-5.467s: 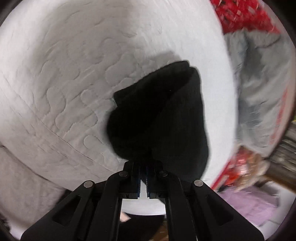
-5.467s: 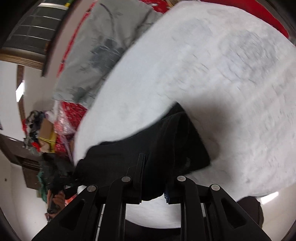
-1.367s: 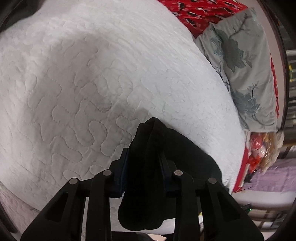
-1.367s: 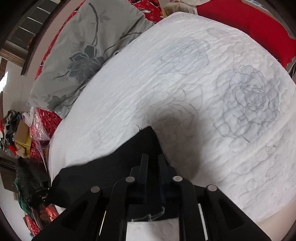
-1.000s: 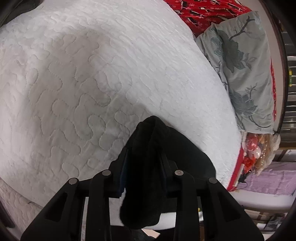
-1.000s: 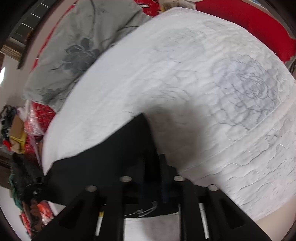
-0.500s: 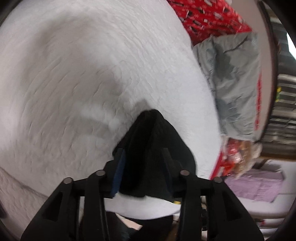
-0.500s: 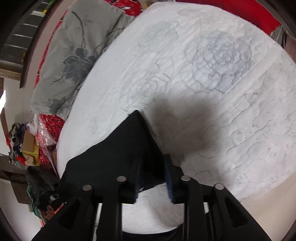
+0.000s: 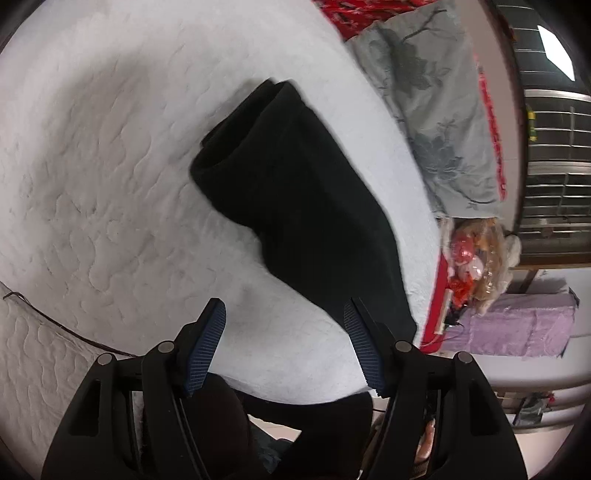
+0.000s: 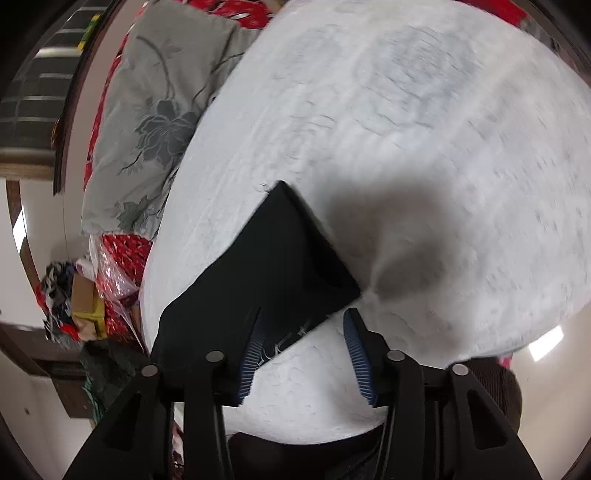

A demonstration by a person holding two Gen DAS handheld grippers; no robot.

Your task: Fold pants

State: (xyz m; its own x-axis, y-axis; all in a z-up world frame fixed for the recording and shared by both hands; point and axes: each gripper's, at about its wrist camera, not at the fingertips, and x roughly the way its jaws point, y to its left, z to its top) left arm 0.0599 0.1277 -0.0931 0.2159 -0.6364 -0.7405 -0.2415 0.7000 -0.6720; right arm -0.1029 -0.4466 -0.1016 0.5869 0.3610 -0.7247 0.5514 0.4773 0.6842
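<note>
Black pants (image 9: 295, 192) lying folded on white quilted bedspread (image 9: 110, 166), near its front edge; thick rolled fold end pointing away from left wrist camera, opposite end reaching toward bed's right edge. Left gripper (image 9: 284, 314) spread wide, jaws just opened; blue ribbed pads (image 9: 207, 343) bare, nothing between them but bedspread; right-hand pad sitting just beside the pants' near edge, contact there not resolvable. Pants released, resting on bedspread ahead of and to the right of left gripper. In right wrist view, pants (image 10: 280, 258) seen as a flat dark wedge with sharp corner pointing away, loose threads at near hem. Right gripper (image 10: 303, 325) also spread, jaws just opened; near hem corner of pants lying between the blue pads (image 10: 356, 354) but not pressed by either; left-hand finger overlapping the fabric in the picture, touching or not cannot be told. Shadow on bedspread just right of the wedge. Grey floral pillow (image 9: 432, 110) at far side of bed, on red patterned bedding (image 9: 354, 14); same pillow (image 10: 155, 110) upper left in right wrist view. Crinkled clear bag with red and orange contents (image 9: 476, 251) beyond bed's right edge, purple cloth-covered bundle (image 9: 517, 325) below it. Cardboard box and clutter (image 10: 81, 295) on floor side in right wrist view. Dark clothing of person (image 9: 314, 424) visible below bed edge, behind the fingers. Some motion blur in both views.
</note>
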